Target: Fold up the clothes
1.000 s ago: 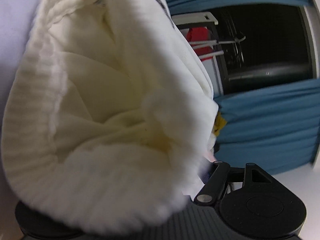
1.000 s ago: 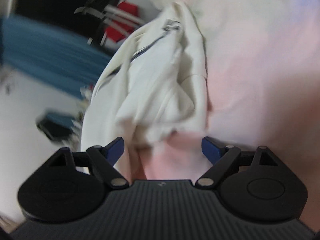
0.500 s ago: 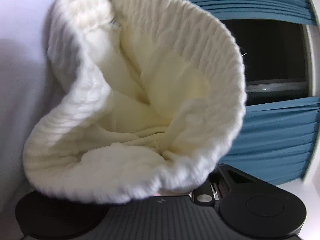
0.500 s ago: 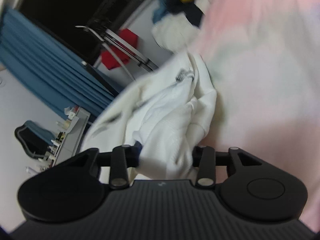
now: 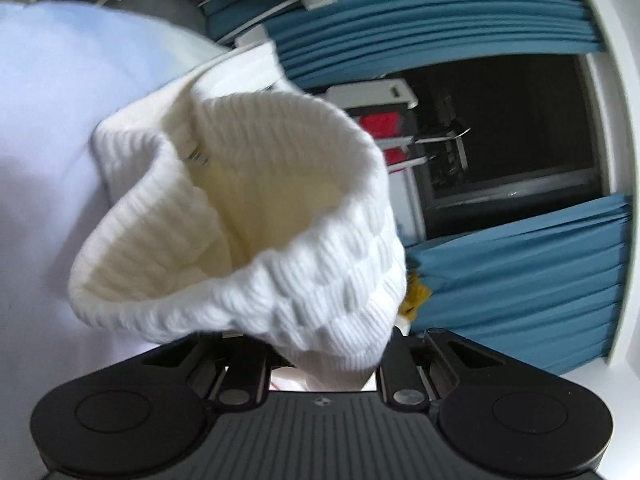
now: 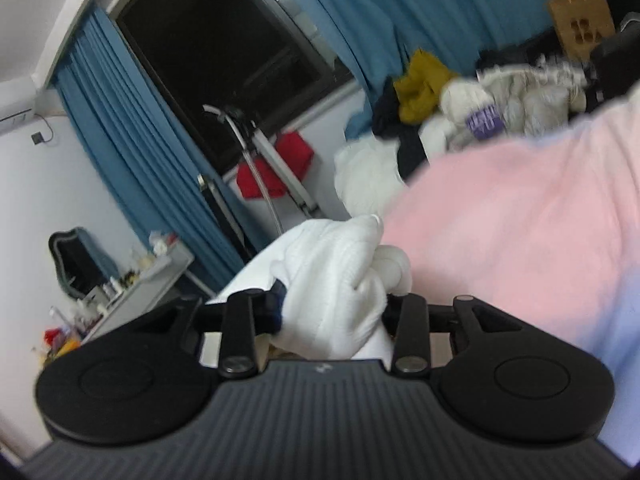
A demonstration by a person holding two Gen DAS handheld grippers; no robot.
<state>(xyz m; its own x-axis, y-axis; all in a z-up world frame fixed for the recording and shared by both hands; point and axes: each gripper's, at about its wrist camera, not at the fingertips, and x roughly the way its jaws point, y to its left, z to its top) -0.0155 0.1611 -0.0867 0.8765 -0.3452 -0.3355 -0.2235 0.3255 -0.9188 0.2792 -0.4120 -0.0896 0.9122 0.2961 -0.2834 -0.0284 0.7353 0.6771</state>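
While a second ago the right gripper point(image 6: 334, 308) stood wide open short of the white garment point(image 6: 340, 280), it now has both fingers pressed into a bunched wad of that cloth, which sits right between them and bulges up over the gripper's front. The left gripper point(image 5: 320, 354) is clamped too, on the garment's ribbed cuff point(image 5: 280, 264), whose mouth gapes just ahead and above it; a moment back that cuff filled the whole view. Both ends seem lifted clear of the pink blanket point(image 6: 520, 232), off to the right gripper's far side. Judging by this, a two-handed hold is set, ready for spreading the garment flat.
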